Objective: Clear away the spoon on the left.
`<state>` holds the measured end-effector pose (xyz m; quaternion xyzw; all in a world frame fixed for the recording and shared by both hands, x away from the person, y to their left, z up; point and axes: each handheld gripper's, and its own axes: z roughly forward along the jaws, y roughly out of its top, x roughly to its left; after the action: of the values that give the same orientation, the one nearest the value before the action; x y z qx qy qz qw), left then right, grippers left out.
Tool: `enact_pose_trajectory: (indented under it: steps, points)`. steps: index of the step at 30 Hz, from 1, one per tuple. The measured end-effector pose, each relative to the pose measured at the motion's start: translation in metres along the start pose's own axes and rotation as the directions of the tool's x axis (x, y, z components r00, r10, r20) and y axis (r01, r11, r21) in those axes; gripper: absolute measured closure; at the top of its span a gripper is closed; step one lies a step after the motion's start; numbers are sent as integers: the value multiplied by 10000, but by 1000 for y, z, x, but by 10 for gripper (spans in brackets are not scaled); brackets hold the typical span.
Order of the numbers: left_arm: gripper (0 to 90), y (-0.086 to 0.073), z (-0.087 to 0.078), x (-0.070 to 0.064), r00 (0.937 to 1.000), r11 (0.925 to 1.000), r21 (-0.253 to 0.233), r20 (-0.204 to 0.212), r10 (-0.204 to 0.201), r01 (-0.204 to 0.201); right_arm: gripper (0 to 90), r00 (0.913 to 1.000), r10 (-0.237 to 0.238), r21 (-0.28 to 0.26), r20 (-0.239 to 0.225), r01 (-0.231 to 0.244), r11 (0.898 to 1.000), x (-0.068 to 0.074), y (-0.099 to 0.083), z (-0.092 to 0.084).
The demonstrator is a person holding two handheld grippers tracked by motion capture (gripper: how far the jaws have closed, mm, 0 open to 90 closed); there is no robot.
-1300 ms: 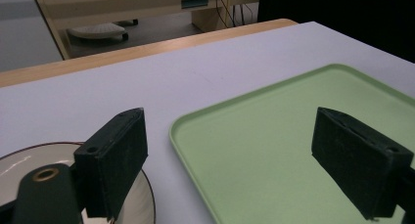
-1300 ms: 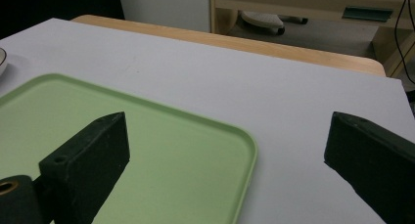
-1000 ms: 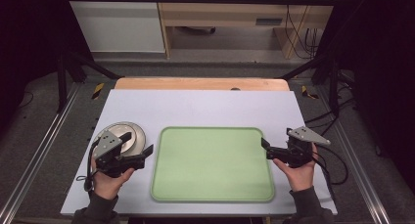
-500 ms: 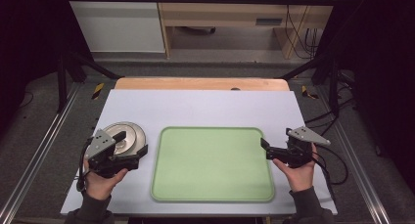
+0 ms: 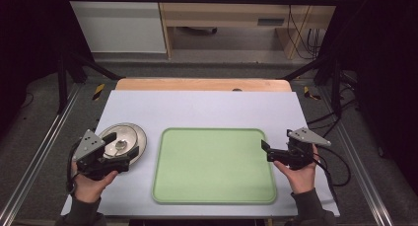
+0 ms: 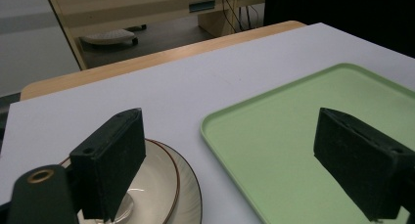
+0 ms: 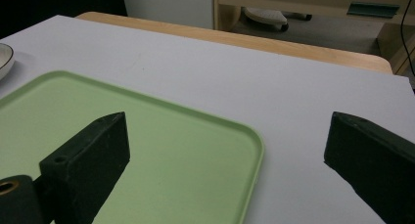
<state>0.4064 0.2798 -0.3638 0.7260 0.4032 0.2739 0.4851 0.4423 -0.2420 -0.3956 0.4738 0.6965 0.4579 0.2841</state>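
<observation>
From the high view: left gripper [image 5: 118,154] low over the near rim of a white plate [image 5: 129,135] with a brown edge line, jaws pointed toward the green tray [image 5: 214,194] just to the plate's right; plate resting on the pale table cover [image 5: 207,107], just beside the tray but apart from it; right gripper [image 5: 268,150] hovering at the tray's right edge, jaws aimed inward across it, probably waiting in support. Tray bare, likely meant as the plate's destination. From the left gripper view: jaws spread wide with nothing between them, one black jaw above the plate [image 6: 164,187], the other over the tray [image 6: 303,136], so the opening straddles the strip of table cover between the two, seemingly lined up for a grab at the plate's rim. From the right gripper view: jaws likewise wide apart and empty, one over the tray's corner [image 7: 195,150], the other above bare table; a sliver of plate [image 7: 5,57] at the far left edge.
</observation>
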Motion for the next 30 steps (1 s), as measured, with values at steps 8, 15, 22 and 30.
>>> enact_pose_trajectory:
  steps: [8,15,22,30]
  points:
    - [115,-3,-13,11,9995,9999,-73,-297,-134,132,34,10000,-26,124,-84,27,9999,2,0,2]
    - [98,-8,-19,20,9982,9998,91,-584,-153,159,33,9999,-63,141,-95,64,9999,2,0,1]
    - [100,-16,-30,30,9966,9996,163,-797,-204,218,33,9999,-82,249,-150,86,9997,2,-1,3]
    - [101,-28,-34,29,9971,9983,580,-757,-64,108,34,9997,-153,351,-163,159,9993,3,-1,3]
